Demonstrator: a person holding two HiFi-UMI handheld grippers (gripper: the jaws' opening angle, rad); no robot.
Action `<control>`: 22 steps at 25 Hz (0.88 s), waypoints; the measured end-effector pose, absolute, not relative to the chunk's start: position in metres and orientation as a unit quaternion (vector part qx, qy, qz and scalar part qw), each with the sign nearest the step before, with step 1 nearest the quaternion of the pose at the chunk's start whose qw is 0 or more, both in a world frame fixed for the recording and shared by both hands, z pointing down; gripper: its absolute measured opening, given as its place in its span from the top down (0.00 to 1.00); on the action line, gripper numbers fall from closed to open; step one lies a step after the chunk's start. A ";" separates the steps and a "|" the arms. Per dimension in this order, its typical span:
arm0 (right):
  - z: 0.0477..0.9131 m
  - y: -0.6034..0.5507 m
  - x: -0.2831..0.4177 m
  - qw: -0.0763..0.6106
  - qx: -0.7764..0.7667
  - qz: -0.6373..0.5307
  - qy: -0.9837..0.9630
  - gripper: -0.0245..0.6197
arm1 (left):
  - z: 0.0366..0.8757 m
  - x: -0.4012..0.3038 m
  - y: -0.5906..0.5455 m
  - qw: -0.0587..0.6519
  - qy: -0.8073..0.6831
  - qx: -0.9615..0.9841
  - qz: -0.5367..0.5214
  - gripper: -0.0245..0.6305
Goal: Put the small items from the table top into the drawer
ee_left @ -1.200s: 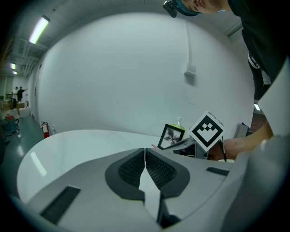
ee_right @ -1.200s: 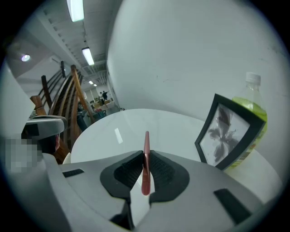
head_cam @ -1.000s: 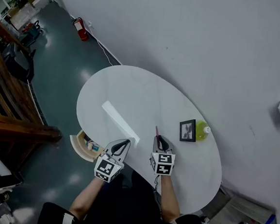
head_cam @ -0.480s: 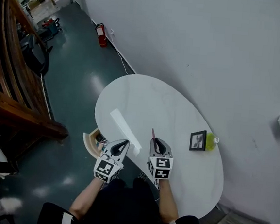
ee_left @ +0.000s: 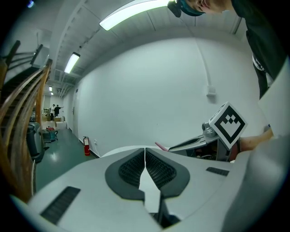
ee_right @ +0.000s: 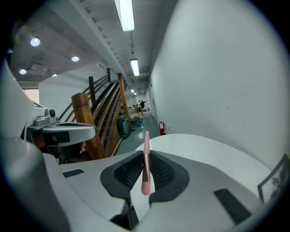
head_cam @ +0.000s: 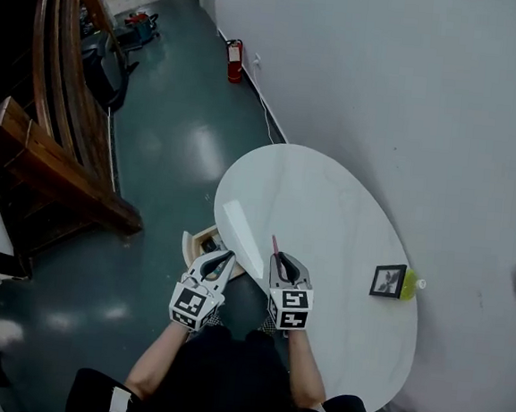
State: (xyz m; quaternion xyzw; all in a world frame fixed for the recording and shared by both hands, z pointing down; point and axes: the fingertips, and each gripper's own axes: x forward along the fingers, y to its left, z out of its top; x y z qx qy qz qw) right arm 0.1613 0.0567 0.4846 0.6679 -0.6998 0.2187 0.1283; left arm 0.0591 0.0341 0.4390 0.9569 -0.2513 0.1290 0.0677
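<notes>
My right gripper [head_cam: 282, 259] is shut on a thin pink pen [head_cam: 274, 243], which pokes out ahead of the jaws over the near left part of the white oval table [head_cam: 329, 216]. In the right gripper view the pen [ee_right: 146, 163] is pinched between the ribbed pads. My left gripper [head_cam: 226, 257] hovers beside it at the table's left edge, its jaws shut with nothing between them [ee_left: 145, 153]. Just to the left of that gripper, a pale wooden drawer [head_cam: 190, 245] stands pulled out from under the table, with small items inside.
A small black picture frame [head_cam: 387, 280] and a yellow-green bottle [head_cam: 409, 284] stand at the table's right edge by the wall. A wooden staircase [head_cam: 52, 147] rises at the left across the green floor. A red fire extinguisher [head_cam: 235, 60] stands by the wall.
Both grippers have moved left along the table's near edge, from its middle to its left end by the drawer. The pen has stayed gripped. The frame and bottle now lie farther right.
</notes>
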 end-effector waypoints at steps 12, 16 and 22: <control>0.476 0.004 0.042 0.149 0.611 0.202 -0.751 0.86 | 0.433 -0.059 -0.005 0.077 -0.321 0.937 0.110 0.93; 0.477 -0.007 0.004 0.157 0.604 0.195 -0.757 0.86 | 0.435 -0.098 -0.012 0.081 -0.333 0.934 0.104 0.93; 0.479 -0.014 -0.040 0.162 0.605 0.193 -0.756 0.86 | 0.437 -0.142 -0.019 0.085 -0.332 0.935 0.096 0.93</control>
